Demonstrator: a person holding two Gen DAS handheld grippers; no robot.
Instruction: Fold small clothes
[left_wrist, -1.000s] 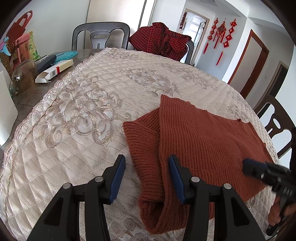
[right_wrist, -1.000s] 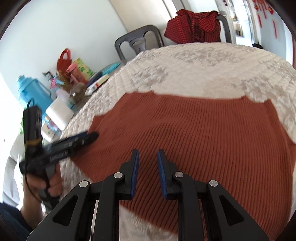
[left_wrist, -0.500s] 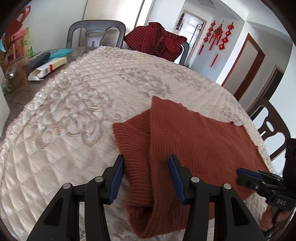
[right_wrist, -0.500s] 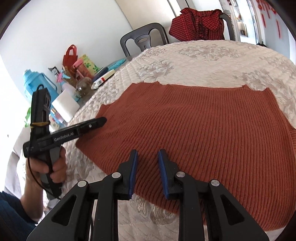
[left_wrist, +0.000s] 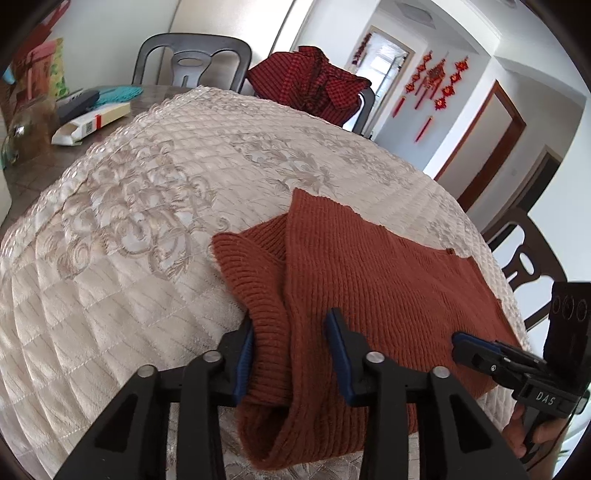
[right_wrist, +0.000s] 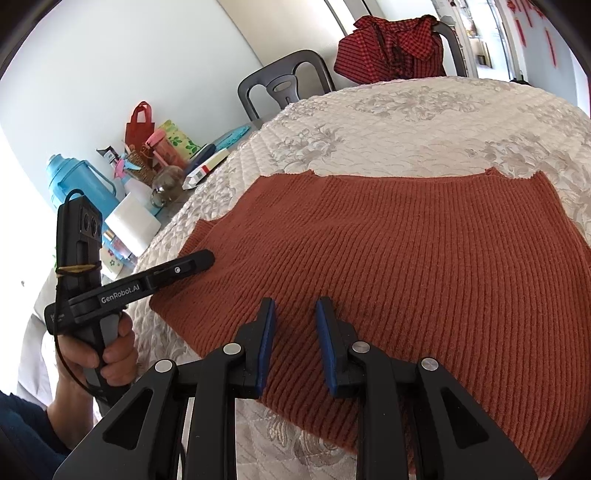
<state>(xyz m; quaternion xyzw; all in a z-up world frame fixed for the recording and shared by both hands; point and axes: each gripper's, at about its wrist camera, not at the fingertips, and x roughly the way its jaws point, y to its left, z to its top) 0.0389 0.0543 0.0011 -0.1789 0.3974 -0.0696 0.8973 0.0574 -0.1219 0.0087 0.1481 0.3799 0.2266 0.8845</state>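
Rust-red knitted sweater (right_wrist: 424, 258) lay spread flat on the near part of a cream quilted tablecloth (left_wrist: 147, 206) that covered the table, its ribbed body smooth in the right wrist view and one sleeve (left_wrist: 258, 295) doubled along its left edge, bunched into a roll at the near end. Left gripper (left_wrist: 291, 354) pointed down at that folded sleeve and its jaws were closing, the sleeve roll between the blue pads: the left pad (left_wrist: 244, 360) lay against the knit while the right pad stood a little clear of it on top of the fabric. Right gripper (right_wrist: 294, 345) hovered low over the near hem of the sweater with a narrow gap between its blue pads, and nothing was clamped in that gap; whether the tips touched the knit could not be told. A hand (right_wrist: 107, 354) held the left gripper's handle at the table edge. At the far side a red checked garment (left_wrist: 314, 85) hung over a chair back, and a grey plastic chair (left_wrist: 188, 59) stood beside it, with a white carton (left_wrist: 92, 122) on the bare tabletop near it
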